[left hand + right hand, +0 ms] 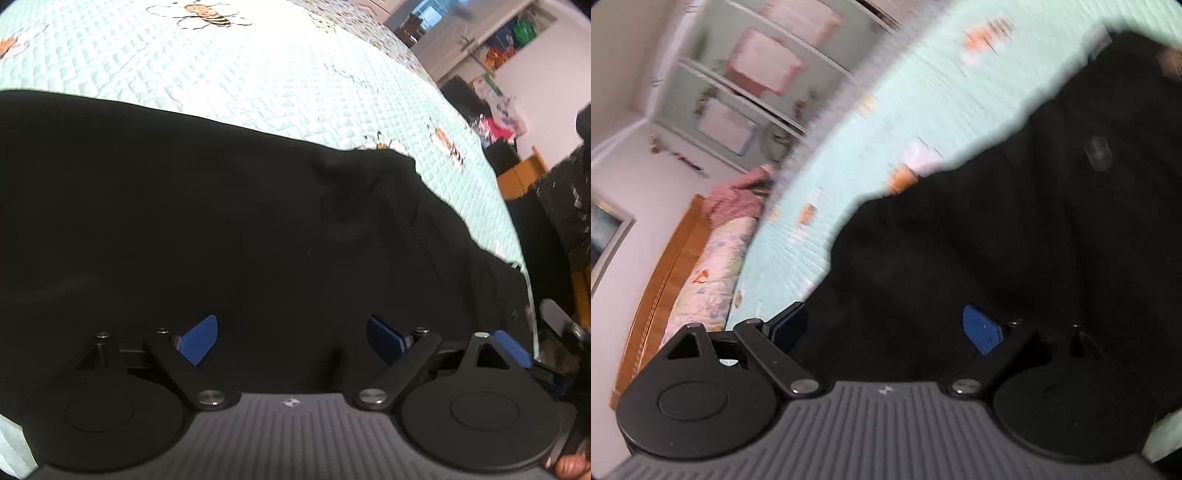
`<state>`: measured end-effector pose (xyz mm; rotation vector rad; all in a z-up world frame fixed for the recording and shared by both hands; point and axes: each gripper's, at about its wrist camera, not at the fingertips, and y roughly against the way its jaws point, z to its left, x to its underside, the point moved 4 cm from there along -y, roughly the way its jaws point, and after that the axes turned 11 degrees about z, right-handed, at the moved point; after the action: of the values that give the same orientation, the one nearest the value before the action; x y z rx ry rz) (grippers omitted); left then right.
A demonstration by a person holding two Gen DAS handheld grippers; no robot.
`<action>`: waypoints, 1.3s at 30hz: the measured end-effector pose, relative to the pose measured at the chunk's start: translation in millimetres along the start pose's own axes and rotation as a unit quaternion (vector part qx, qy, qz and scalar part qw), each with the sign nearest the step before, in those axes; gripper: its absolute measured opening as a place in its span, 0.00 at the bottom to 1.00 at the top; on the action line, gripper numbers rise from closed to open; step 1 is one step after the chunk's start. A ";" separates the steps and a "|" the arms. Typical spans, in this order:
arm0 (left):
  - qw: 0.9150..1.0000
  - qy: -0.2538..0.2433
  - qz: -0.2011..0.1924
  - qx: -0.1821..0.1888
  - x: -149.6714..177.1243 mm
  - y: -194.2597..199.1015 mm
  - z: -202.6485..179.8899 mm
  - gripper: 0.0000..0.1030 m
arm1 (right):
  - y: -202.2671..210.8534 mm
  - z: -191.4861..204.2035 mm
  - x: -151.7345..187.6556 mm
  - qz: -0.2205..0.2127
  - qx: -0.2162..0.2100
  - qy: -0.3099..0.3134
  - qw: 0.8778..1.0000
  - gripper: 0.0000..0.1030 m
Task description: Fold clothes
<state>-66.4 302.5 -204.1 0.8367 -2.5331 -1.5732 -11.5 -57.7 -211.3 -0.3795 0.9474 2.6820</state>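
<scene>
A black garment (pixel 221 229) is spread on a pale green quilt (pixel 229 77) printed with bees. In the left wrist view, bare quilt is seen beyond its far edge and along its right side. In the blurred right wrist view, open quilt lies to the left. The left gripper (pixel 291 339) and right gripper (pixel 886 328) are each held wide apart over the dark cloth, gripping nothing. Shelves (pixel 746 74) holding pink boxes are seen far left.

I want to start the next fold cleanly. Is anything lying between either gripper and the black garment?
Nothing visible. The left gripper and the right gripper are both open directly over the black garment, which lies on the mint bee-print quilt with no other item on it.
</scene>
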 end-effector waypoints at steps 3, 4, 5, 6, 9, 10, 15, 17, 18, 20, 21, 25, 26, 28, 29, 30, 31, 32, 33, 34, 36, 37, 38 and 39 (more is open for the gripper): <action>1.000 -0.006 -0.018 0.020 2.7 15.0 -9.5 0.87 | 7.9 -4.9 -0.9 -0.009 -0.010 0.006 1.000 0.89; 0.999 -0.022 -0.023 0.033 4.3 18.8 -17.5 0.87 | 10.5 -6.6 -1.2 -0.013 -0.014 0.008 1.000 0.89; 0.998 -0.039 -0.027 0.045 5.9 22.6 -25.7 0.87 | 13.2 -8.2 -1.5 -0.016 -0.017 0.010 1.000 0.89; 0.997 -0.057 -0.026 0.056 8.0 24.0 -34.7 0.87 | 15.8 -9.8 -1.8 -0.019 -0.021 0.012 1.000 0.89; 0.995 -0.089 0.003 0.050 10.9 8.6 -50.0 0.88 | 23.8 -14.7 -2.7 -0.028 -0.031 0.018 0.999 0.89; 0.996 -0.080 0.014 0.038 10.7 -1.9 -44.1 0.88 | 22.5 -26.5 -4.6 -0.026 -0.033 -0.003 0.999 0.89; 0.998 -0.040 0.018 0.042 8.3 -16.0 -25.4 0.86 | 30.6 -70.1 -12.0 -0.028 -0.032 -0.073 0.996 0.69; 0.998 -0.039 0.021 0.038 6.6 -11.4 -26.5 0.86 | 44.4 -61.0 -10.8 -0.035 -0.033 -0.047 0.998 0.80; 0.999 -0.037 0.016 0.036 6.4 -6.9 -28.0 0.86 | 50.3 -52.7 -8.8 -0.040 -0.029 -0.026 0.998 0.82; 0.998 -0.045 0.007 0.037 7.3 1.4 -33.2 0.86 | 60.2 -42.1 -3.3 -0.043 -0.048 0.001 0.998 0.82; 0.998 -0.053 0.002 0.039 8.3 5.3 -36.8 0.86 | 62.8 -39.8 -0.5 -0.042 -0.061 0.008 0.997 0.82; 0.997 -0.074 0.003 0.011 7.6 5.4 -34.4 0.87 | 59.6 -67.5 1.0 -0.028 -0.057 -0.026 0.998 0.82; 0.998 -0.059 0.018 -0.009 6.4 -2.5 -26.0 0.86 | 57.0 -83.5 -0.3 -0.029 -0.036 -0.049 0.998 0.77; 0.999 -0.043 0.013 -0.001 5.2 -8.9 -13.4 0.86 | 64.7 -98.5 -3.0 -0.041 -0.035 -0.076 0.996 0.53; 0.999 -0.039 0.009 0.003 4.7 -6.2 -12.4 0.86 | 70.3 -103.4 -4.4 -0.048 -0.040 -0.087 0.994 0.54; 0.999 -0.036 0.004 0.008 4.2 -3.5 -11.5 0.86 | 75.8 -108.3 -5.8 -0.055 -0.045 -0.098 0.993 0.60; 0.999 -0.035 0.004 0.006 4.3 -1.0 -12.1 0.86 | 85.6 -108.4 -6.0 -0.065 -0.049 -0.094 0.992 0.65; 0.999 -0.036 0.003 0.001 4.6 1.4 -12.7 0.86 | 98.5 -104.9 -5.4 -0.076 -0.052 -0.080 0.993 0.71; 0.999 -0.034 0.001 -0.001 5.1 4.2 -13.7 0.86 | 111.3 -103.3 -5.1 -0.088 -0.059 -0.073 0.992 0.72; 0.999 -0.033 -0.001 -0.003 5.6 6.9 -14.7 0.86 | 123.9 -103.0 -5.0 -0.101 -0.069 -0.070 0.990 0.72; 0.999 -0.036 -0.003 0.015 8.7 12.0 -21.5 0.86 | 147.2 -109.5 -3.5 -0.130 -0.089 -0.076 0.985 0.72; 0.999 -0.038 -0.005 0.024 10.2 14.6 -24.8 0.86 | 155.9 -113.8 -2.4 -0.141 -0.093 -0.080 0.982 0.72; 0.999 -0.040 -0.006 0.032 11.7 17.1 -28.4 0.86 | 162.8 -118.3 -1.0 -0.151 -0.093 -0.084 0.981 0.73; 0.998 -0.048 -0.004 0.039 13.6 17.1 -34.9 0.86 | 166.4 -122.1 -0.3 -0.156 -0.091 -0.085 0.980 0.73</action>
<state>-74.3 273.4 -176.1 0.7976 -2.6783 -1.5621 -48.5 -260.7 -208.1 -0.3020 0.5443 2.4687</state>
